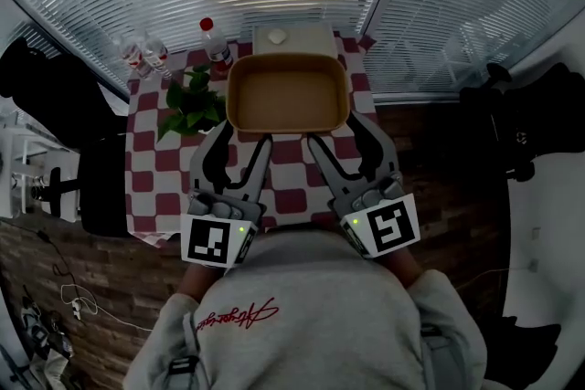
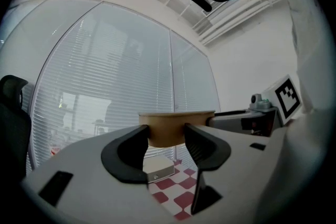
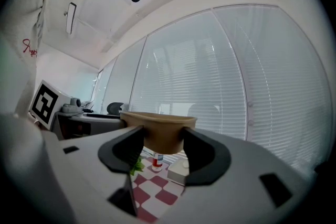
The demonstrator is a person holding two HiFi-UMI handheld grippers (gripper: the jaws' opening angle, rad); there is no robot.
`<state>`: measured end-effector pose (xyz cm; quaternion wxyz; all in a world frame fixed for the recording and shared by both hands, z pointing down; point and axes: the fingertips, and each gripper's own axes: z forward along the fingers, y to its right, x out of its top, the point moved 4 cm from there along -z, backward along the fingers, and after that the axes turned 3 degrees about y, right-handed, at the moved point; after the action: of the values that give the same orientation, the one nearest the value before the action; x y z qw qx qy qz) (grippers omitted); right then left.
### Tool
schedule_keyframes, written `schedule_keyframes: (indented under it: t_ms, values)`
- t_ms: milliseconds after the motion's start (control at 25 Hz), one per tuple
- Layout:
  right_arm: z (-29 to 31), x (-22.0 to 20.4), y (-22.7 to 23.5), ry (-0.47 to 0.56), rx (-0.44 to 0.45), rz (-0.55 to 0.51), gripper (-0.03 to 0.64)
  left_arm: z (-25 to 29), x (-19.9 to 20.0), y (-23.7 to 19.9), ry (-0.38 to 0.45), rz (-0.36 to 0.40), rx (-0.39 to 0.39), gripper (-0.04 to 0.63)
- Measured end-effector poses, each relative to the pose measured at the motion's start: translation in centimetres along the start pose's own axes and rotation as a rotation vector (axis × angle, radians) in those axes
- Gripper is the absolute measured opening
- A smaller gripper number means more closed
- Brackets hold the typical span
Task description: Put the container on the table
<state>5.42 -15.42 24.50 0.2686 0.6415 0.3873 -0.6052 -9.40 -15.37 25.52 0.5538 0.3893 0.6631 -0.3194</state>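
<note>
Both left tongs (image 1: 242, 138) and right tongs (image 1: 341, 135) pinch the container's (image 1: 288, 96) near corners.

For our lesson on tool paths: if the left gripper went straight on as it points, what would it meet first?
The tan container, clamped between its fingers. Beyond it, probably the window blinds; the white box seems to lie below that line.

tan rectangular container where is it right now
Centre of the head view: the tan rectangular container is held by the left tool and right tool above the red-checked table, in front of the white box.
</note>
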Motion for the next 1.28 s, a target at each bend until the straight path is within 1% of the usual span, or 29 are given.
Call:
schedule_keyframes:
  t_ms: [200, 360, 960, 1120, 1280]
  values:
    - [0.0, -0.4, 0.1, -0.015, 0.006, 0.001, 0.232, 0.1, -0.2, 0.0, -0.005, 0.003, 0.005, 0.221]
    - [-0.1, -0.9, 0.2, -0.025, 0.005, 0.008, 0.232, 0.2, -0.7, 0.1, -0.026, 0.002, 0.010, 0.221]
    - [-0.2, -2.6, 0.4, -0.056, 0.014, 0.023, 0.232, 0.2, -2.3, 0.4, -0.041, -0.003, 0.011, 0.221]
    - [-0.1, -3.2, 0.5, -0.070, 0.015, 0.027, 0.232, 0.2, -3.1, 0.2, -0.076, -0.006, 0.024, 0.221]
    - [-0.1, -3.7, 0.7, -0.083, 0.012, 0.030, 0.232, 0.3, -3.6, 0.3, -0.077, -0.007, 0.014, 0.221]
